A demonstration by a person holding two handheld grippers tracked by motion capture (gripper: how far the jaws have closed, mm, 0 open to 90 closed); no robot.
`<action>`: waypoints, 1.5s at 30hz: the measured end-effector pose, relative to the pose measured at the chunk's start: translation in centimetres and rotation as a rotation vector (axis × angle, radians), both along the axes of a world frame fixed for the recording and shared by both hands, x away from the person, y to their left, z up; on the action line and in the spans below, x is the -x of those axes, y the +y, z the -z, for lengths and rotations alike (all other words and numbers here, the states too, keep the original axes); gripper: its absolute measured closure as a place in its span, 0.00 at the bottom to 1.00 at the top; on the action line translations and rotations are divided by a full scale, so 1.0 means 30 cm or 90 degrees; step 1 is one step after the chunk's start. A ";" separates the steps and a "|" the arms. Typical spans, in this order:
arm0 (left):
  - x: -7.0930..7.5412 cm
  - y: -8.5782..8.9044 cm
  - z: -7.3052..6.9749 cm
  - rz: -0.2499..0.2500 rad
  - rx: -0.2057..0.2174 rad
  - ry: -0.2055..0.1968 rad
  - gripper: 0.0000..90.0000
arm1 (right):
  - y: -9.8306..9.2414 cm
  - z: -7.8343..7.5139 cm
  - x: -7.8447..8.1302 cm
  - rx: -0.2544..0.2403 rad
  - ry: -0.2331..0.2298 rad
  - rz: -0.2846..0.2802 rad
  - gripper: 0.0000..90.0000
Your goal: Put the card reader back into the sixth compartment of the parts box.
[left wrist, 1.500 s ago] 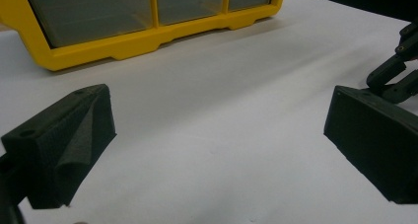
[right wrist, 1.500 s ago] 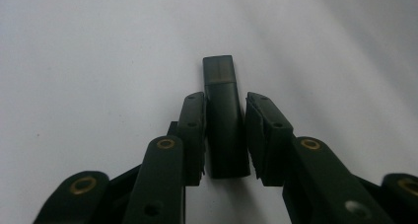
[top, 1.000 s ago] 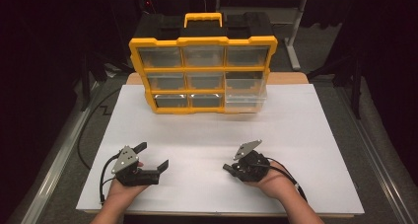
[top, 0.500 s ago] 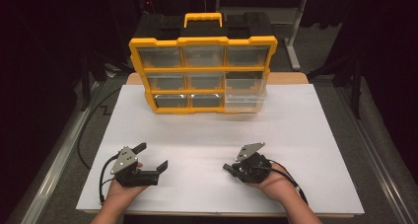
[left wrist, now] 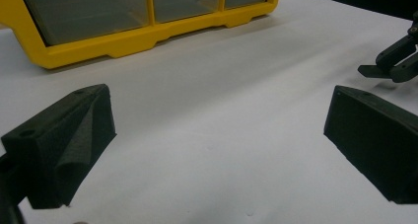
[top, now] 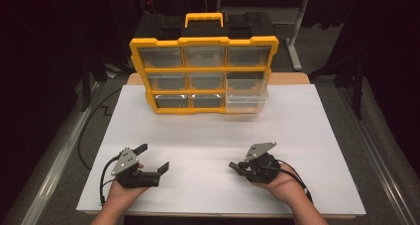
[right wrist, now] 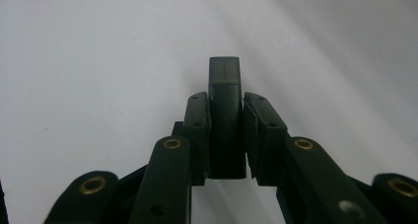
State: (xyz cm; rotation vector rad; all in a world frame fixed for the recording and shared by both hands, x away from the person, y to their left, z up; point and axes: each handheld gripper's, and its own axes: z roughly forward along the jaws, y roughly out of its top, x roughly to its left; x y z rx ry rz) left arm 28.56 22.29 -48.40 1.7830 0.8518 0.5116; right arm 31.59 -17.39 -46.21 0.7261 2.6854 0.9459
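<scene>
Presently, at about five o'clock on the desk [top: 317, 121], the right gripper [top: 236, 166] rests in a hand with its fingers [right wrist: 197, 135] clamped on a small dark block [right wrist: 226, 115], which stands out beyond the tips in the right gripper view; what the block is cannot be made out. At about seven o'clock, the left gripper [top: 151, 158] sits in the other hand with its fingers [left wrist: 64, 145] spread wide and nothing between them. Both lie low on the white surface, well apart from one another.

At twelve o'clock, at the far edge, stands the yellow organizer case [top: 204, 75] with clear compartments; one drawer [top: 246, 93] at its lower right is pulled forward.

Judgement: the block is secured, the drawer stands ready, and carrying the block across and placing it appears wholly outstanding.
</scene>
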 end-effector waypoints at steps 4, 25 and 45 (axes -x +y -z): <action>0.000 0.000 0.000 0.000 0.000 0.000 0.00 | -0.023 -0.002 -0.003 0.000 0.001 0.007 0.82; -0.008 -0.003 0.007 0.003 -0.002 0.000 0.00 | -0.134 -0.051 -0.031 0.030 0.003 0.043 0.82; 0.000 -0.008 0.005 0.016 0.002 -0.008 0.00 | -0.153 -0.083 -0.067 0.119 0.060 0.018 0.83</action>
